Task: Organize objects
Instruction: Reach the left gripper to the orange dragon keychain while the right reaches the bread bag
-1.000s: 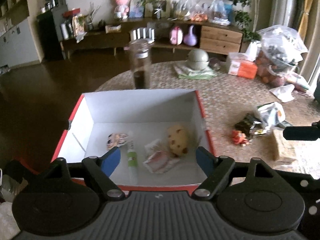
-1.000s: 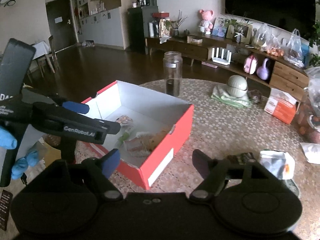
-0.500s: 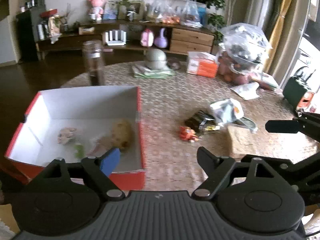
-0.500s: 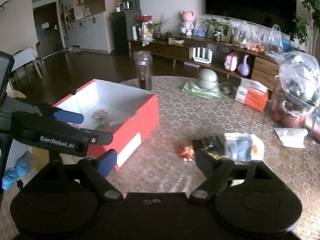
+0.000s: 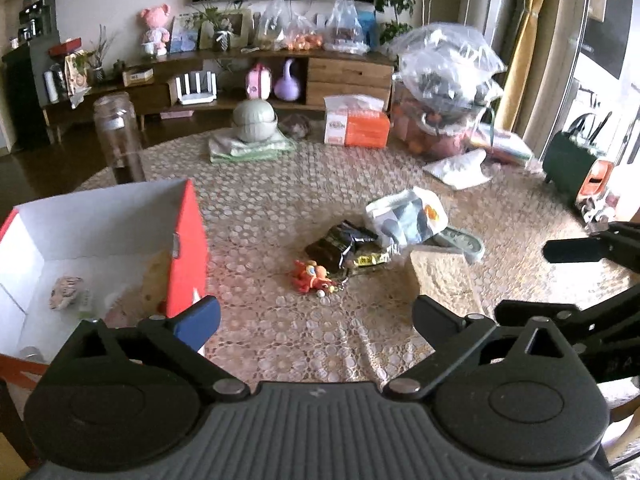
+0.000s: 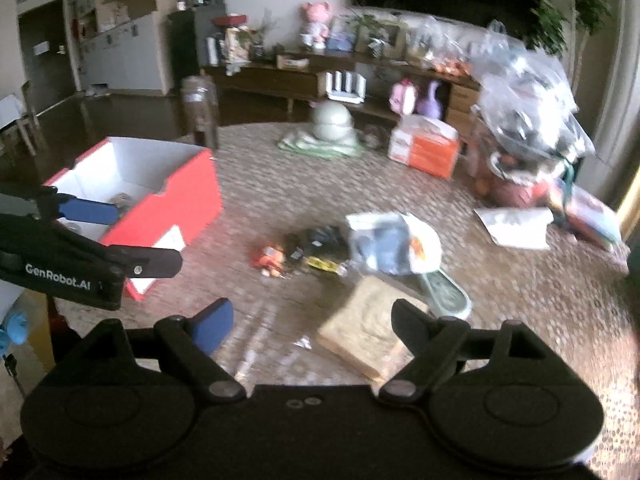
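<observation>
Red box (image 5: pixel 188 248) is sitting at the left of the table (image 5: pixel 280 184), open, white inside, already holding a few small items: a small figure-like piece (image 5: pixel 66 298), a yellowish spotted thing against the right wall, others too blurred to name. So we're judging the task as partly done. We're still seeing loose stuff left in a cluster mid-table, well apart from the box: orange-red toy (image 5: pixel 314 276), dark snack packet (image 5: pixel 342 244) touching it, white bag (image 5: pixel 406 216) just behind, tan sponge-like block (image 5: pixel 444 280) beside a grey-green dish (image 5: pixel 460 240). We're holding both tools empty: left gripper (image 5: pixel 316 316) jaws are spread wide over bare table, right gripper (image 6: pixel 310 320) jaws are spread too, with the tan block (image 6: pixel 368 340) lying just ahead near its right finger. Versus a second ago: we're no longer hovering the left gripper over the box interior; it's swinging right, so the box is sliding to the frame edge and the cluster is now centred. The right view is panning the same way, blurred from motion. We're likely going for the toy or the block next.
</observation>
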### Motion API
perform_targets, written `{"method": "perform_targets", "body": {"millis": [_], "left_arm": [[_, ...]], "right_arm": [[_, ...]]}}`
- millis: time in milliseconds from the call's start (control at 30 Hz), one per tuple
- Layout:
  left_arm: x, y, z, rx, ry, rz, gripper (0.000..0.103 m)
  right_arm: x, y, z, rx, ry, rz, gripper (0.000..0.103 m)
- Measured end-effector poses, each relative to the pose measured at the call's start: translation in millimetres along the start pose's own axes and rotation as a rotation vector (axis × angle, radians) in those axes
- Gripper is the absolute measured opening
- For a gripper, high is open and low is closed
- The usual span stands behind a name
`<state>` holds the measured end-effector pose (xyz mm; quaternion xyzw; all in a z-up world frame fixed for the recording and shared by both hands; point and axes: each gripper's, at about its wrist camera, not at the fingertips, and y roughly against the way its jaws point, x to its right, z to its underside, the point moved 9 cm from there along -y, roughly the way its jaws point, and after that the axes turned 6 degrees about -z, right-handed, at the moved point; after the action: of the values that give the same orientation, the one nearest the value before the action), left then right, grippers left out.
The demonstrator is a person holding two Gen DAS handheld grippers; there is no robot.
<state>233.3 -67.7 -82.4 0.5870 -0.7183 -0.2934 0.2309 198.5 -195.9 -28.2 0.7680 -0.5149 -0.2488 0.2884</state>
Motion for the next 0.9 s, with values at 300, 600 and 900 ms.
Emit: {"method": "perform_targets", "body": {"millis": [300,600,900], "left_arm": [[22.0,-63.4,10.1,-0.050,-0.020,-0.046,0.103],[22.0,-114.0,11.2,-0.056,-0.057,-0.094,0.103],[21.0,-145.1,11.6,-0.045,-0.105,-0.092,0.103]], "right_arm": [[48.1,-32.7,16.3,-0.062,-0.115,0.056,0.086],[74.2,-77.6,28.2,-0.135,-0.217,0.091,0.086],[81.2,-113.1,25.7,-0.171,-0.302,0.116,0.086]]}}
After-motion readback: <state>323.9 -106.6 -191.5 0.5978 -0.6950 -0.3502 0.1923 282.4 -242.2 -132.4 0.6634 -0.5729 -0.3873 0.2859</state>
